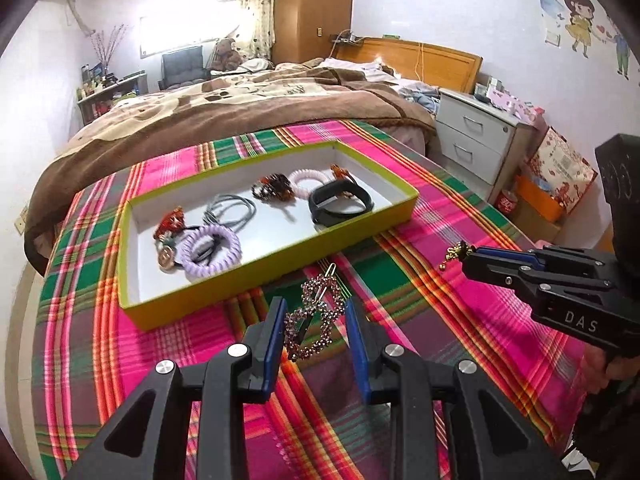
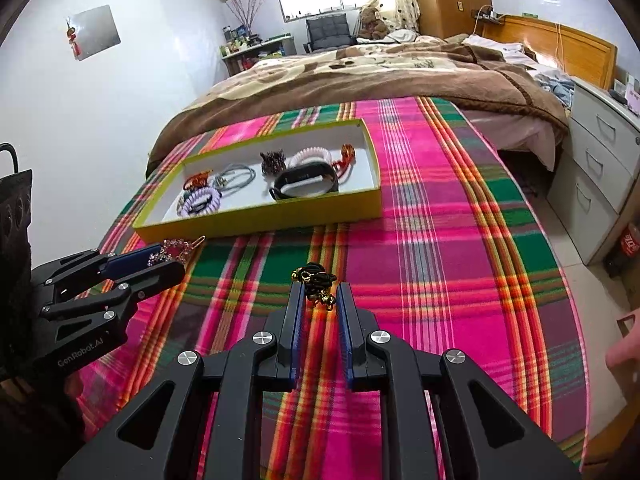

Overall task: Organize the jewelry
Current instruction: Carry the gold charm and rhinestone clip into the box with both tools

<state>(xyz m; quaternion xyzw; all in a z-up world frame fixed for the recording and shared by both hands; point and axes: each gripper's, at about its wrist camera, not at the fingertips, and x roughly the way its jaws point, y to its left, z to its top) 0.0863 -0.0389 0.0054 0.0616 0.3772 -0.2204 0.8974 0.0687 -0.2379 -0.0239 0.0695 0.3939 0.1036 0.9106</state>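
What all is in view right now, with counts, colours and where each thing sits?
Tray: one, yellow-green walls, white inside, on the cloth.
Coil hair ties: two; purple at tray's left, pale pink at the far right.
Grey hair ties: a small bunch, left of middle.
Black band: one, right part of tray.
Sparkly hair clip: one, pinkish, on cloth between left fingers.
Black cord with gold bells: one, between right fingers.
Cloth: one, pink-green plaid.
Left gripper: open.
Right gripper: grip unclear.

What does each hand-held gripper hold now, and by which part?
The left hand-held gripper brackets the rhinestone hair clip around its middle; contact is unclear. The right hand-held gripper brackets the black cord with gold bells; grip unclear.
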